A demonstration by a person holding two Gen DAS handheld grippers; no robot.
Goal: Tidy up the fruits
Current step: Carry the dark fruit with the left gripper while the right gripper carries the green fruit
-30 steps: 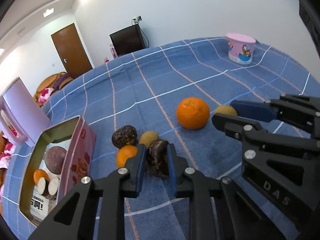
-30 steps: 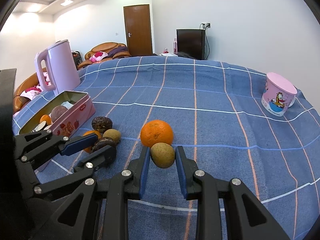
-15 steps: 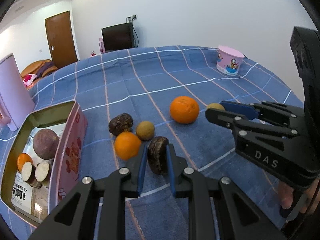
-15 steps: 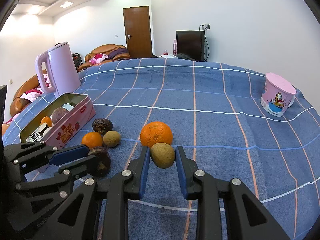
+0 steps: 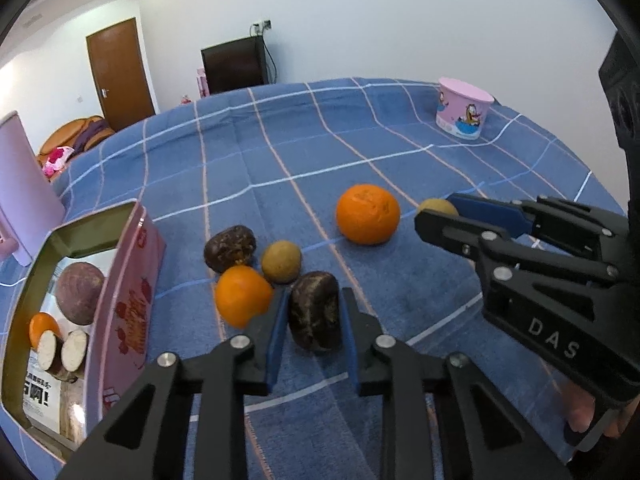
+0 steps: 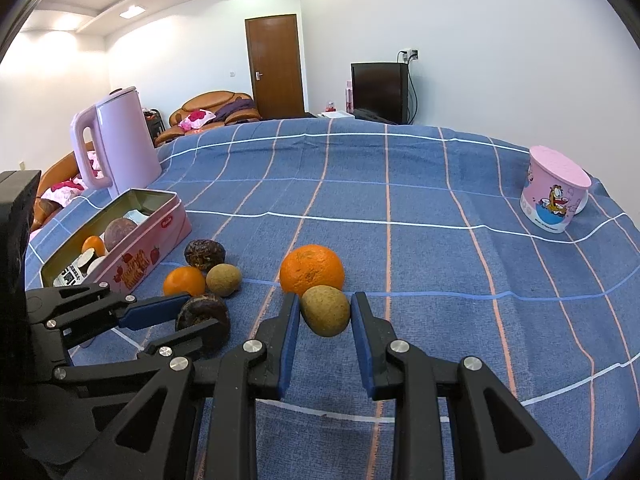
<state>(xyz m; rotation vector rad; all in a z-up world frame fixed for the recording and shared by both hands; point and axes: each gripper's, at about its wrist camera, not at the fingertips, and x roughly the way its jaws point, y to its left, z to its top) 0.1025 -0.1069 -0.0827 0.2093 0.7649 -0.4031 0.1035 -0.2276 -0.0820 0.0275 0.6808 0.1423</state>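
Left gripper (image 5: pixel 314 320) fingers hold a dark wrinkled fruit (image 5: pixel 315 310); the right gripper (image 6: pixel 325 320) fingers hold a brown-green fruit (image 6: pixel 326 310) (big orange (image 6: pixel 311 269) just behind, pink tin (image 6: pixel 160 236) mid-left).

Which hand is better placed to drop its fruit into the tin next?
Left, probably. The left gripper, shut on a dark fruit, sits nearer the pink tin. The right gripper holds a brown fruit farther away.

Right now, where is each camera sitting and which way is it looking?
Left wrist: rides the left tongs, looking down across the table; they pinch a dark fruit. The right tongs and fingers show.
Right wrist: rides the right tongs, pinching a tan fruit; the left tongs show.
Shared: big orange, pink tin.
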